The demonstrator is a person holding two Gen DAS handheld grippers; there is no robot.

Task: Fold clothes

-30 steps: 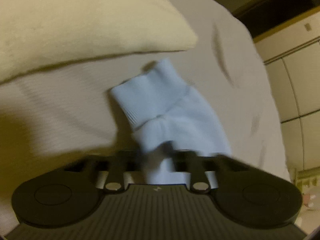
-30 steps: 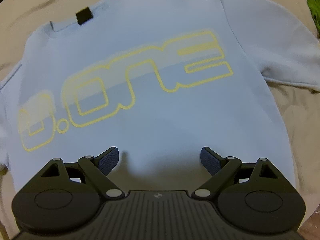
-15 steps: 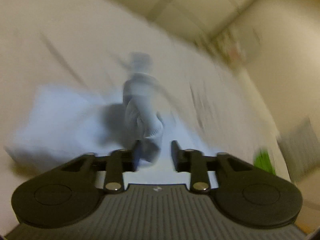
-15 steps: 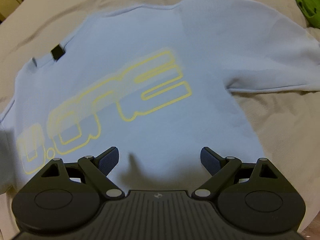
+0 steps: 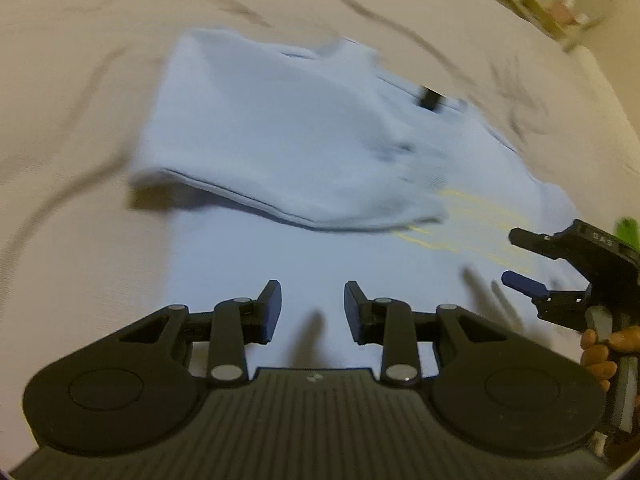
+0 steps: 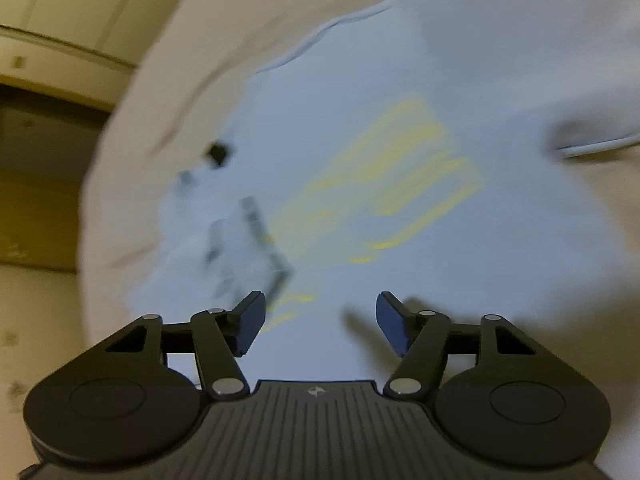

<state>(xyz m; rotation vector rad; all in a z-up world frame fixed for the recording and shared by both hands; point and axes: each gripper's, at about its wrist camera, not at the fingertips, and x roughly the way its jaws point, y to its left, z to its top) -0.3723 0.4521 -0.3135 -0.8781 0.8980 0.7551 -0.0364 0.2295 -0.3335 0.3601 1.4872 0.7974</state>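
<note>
Ahead of the left gripper (image 5: pixel 312 306), whose jaws stood apart and empty, the pale blue sweatshirt (image 5: pixel 320 264) lay on the beige bedsheet (image 5: pixel 72 120), its sleeve (image 5: pixel 280 140) folded across the body. Beside it, the right gripper (image 6: pixel 320 322) hung wide open over the yellow lettering (image 6: pixel 384 184).

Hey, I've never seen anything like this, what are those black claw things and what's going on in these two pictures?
They are two hand-held grasping tools, each with a camera looking along its fingers. One picture is from the left tool, the other from the right tool. A person's hand holds the right one. Both tools are open and hold nothing. Beneath them a light blue sweatshirt with yellow lettering lies on a beige bedsheet. One sleeve lies folded across it. Both pictures are motion-blurred.
</note>
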